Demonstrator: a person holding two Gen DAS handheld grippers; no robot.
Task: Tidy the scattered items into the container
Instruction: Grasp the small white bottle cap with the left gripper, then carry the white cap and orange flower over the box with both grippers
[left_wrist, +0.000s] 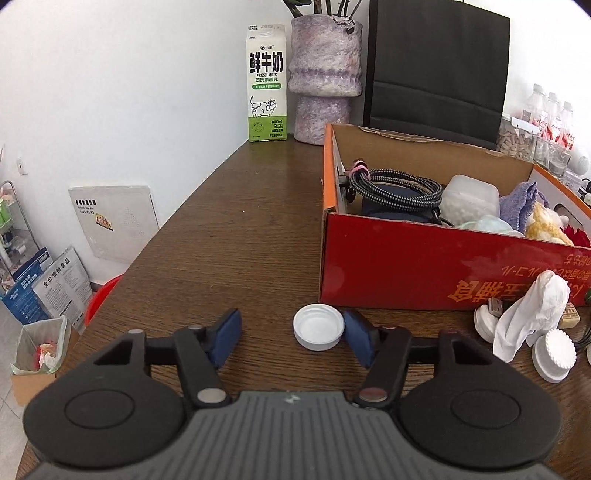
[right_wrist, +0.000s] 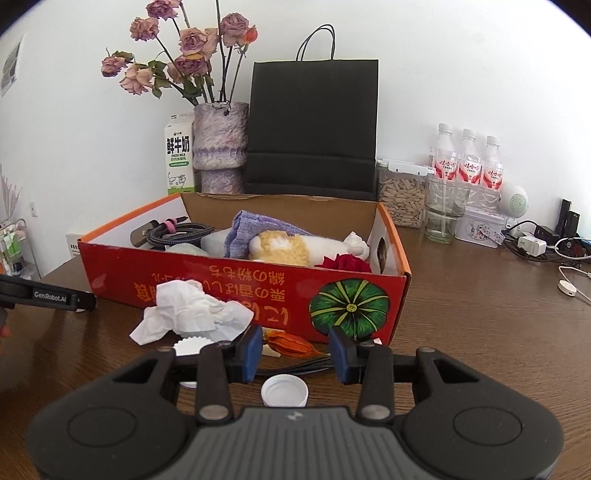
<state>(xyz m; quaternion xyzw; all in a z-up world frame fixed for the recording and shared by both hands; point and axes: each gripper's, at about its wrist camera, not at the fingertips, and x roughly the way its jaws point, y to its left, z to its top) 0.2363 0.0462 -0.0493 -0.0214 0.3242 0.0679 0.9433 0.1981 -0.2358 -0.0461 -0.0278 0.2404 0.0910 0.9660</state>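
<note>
Presently, a pickup step is judged to be in hand. The left claw (left_wrist: 291, 339) is held low over the table (left_wrist: 229, 229), jaws apart, with an upturned white cap (left_wrist: 318, 326) lying between them, touching the right pad; no clamp is seen. The right claw (right_wrist: 295, 356) is also held apart and empty, above a second white cap (right_wrist: 284, 390), near crumpled tissue (right_wrist: 192, 310) and a dried orange flower (right_wrist: 291, 345). The red box (right_wrist: 240, 291), partly filled, stands just behind. Next, the left jaws must be closed on the cap, which is then lifted over the box wall.
</note>
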